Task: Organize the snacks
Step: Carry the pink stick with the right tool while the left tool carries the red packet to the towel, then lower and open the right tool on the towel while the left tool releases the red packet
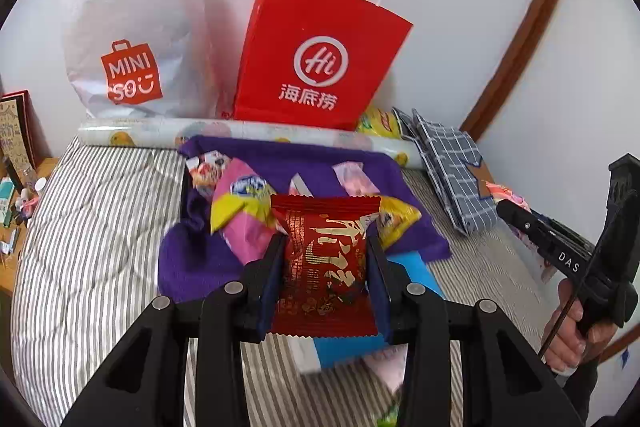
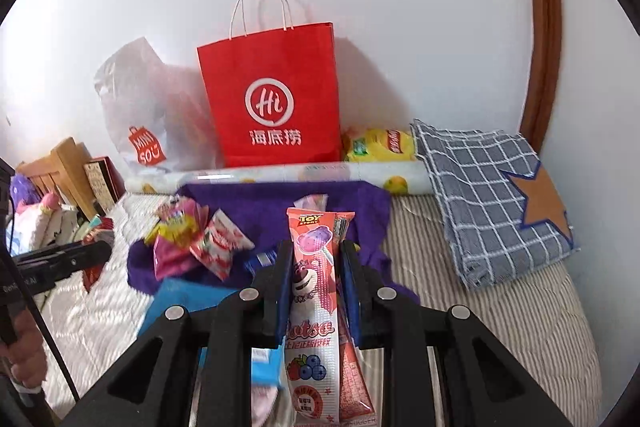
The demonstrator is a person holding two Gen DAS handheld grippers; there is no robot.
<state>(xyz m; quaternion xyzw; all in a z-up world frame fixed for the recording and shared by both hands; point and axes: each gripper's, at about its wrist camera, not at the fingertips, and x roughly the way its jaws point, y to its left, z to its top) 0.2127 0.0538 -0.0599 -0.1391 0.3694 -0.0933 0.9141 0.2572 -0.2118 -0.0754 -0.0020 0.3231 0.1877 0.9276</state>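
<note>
My left gripper point(image 1: 325, 241) is shut on a dark red snack packet point(image 1: 324, 259) with gold lettering, held above a purple cloth point(image 1: 280, 159) strewn with several snack packs. The right gripper point(image 2: 316, 247) is shut on a long pink lollipop packet point(image 2: 310, 291) with a strawberry bear printed on it, lifted over the same purple cloth point(image 2: 260, 203). A red paper bag point(image 1: 320, 55) with white handles stands upright against the wall behind the cloth, and shows as the red paper bag point(image 2: 272, 95) in the right wrist view. The right gripper point(image 1: 520, 219) appears at the right edge, held by a hand.
A white Miniso plastic bag point(image 1: 132, 27) leans beside the red bag. A rolled printed sheet point(image 1: 240, 135) lies along the wall. A blue checked cloth point(image 2: 488, 195) sits at right, a blue box point(image 2: 180, 299) near me. The bed has a striped cover point(image 1: 92, 227); cluttered wooden furniture point(image 2: 68, 163) stands left.
</note>
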